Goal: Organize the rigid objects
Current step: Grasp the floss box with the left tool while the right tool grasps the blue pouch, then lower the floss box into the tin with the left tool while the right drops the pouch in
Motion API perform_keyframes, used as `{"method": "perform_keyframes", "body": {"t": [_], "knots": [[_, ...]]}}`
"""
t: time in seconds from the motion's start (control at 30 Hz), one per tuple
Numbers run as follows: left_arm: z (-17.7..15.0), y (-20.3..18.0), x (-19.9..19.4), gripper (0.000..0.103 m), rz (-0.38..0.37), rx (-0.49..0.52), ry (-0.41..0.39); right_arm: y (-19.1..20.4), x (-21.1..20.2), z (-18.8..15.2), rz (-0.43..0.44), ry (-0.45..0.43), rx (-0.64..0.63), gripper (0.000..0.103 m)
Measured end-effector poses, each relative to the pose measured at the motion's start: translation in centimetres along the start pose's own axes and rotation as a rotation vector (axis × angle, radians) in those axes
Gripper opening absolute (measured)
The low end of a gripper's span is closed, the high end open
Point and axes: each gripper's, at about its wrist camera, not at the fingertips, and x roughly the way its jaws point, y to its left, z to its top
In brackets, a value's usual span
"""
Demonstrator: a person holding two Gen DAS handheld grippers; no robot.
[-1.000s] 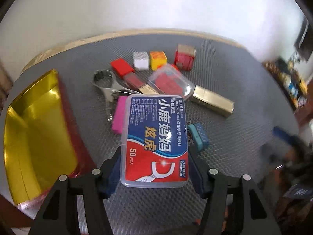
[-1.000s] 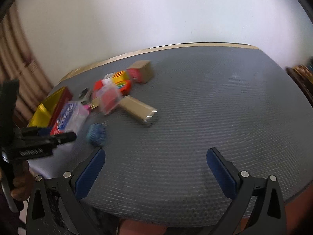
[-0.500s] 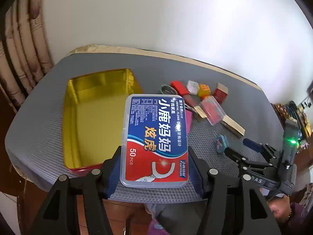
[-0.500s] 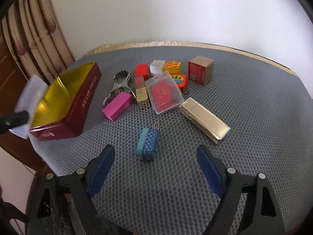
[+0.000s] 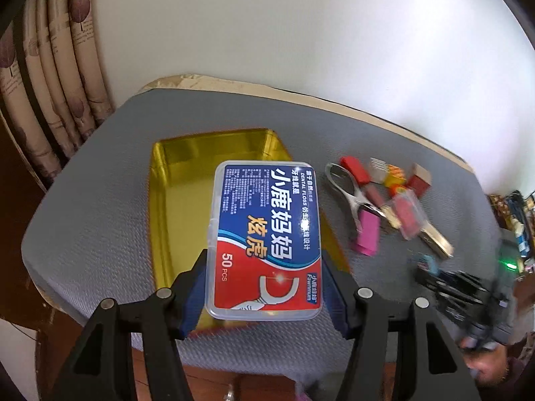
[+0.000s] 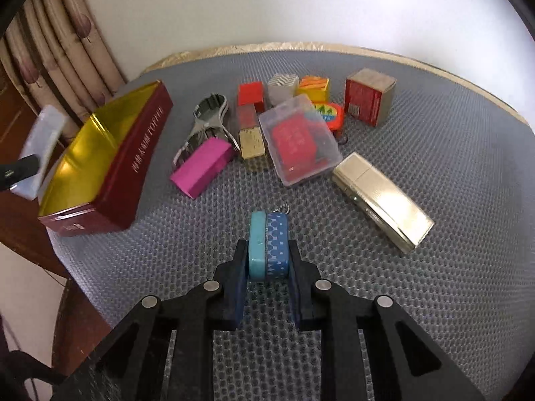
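Note:
My left gripper (image 5: 264, 287) is shut on a clear dental floss box (image 5: 265, 237) with a blue and red label, held above the gold-lined red tin (image 5: 187, 153). The tin (image 6: 110, 153) stands at the table's left. My right gripper (image 6: 267, 260) is shut on a small teal and blue keychain case (image 6: 268, 244) on the grey mat. The floss box also shows at the far left of the right wrist view (image 6: 41, 147).
Several loose items lie beyond the case: pink box (image 6: 202, 165), metal clip (image 6: 204, 123), clear box with red insert (image 6: 299, 140), gold lighter (image 6: 383, 202), red cardboard box (image 6: 367, 97), small red, white and yellow cubes. A curtain (image 6: 67, 43) hangs at left.
My left gripper carried the floss box left until it hung over the tin. My right gripper moved forward and closed on the teal case.

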Motion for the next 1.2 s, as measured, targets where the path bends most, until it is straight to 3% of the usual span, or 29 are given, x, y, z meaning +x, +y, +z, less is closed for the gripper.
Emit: {"method": "perform_keyframes", "body": {"t": [0.37,0.73,0.87,1.03,1.13,1.2], "knots": [[4.0,3.0,8.2,0.062,0.128,-0.010,0.067,0.3,-3.5,0.7,0.079,-0.043,0.024,0.020],[5.6,4.2,11.6,0.063,0.249,0.017,0.113,2.9,-4.1,3.0,0.124,-0.065,-0.014,0.020],[5.2,5.0,10.4,0.063,0.220,-0.029,0.109,4.2,-4.4,4.0,0.159,-0.072,-0.023,0.020],[4.6,5.9,5.8,0.063,0.165,-0.111,0.034,7.7,-4.3,7.1,0.253,-0.083,-0.067,0.020],[2.9,6.2,1.9,0.063,0.219,-0.194,0.025,11.0,-3.2,9.4,0.308,-0.073,-0.114,0.020],[1.1,6.5,-0.2,0.063,0.213,-0.259,0.040,13.9,-1.3,10.9,0.329,-0.048,-0.162,0.020]]}}
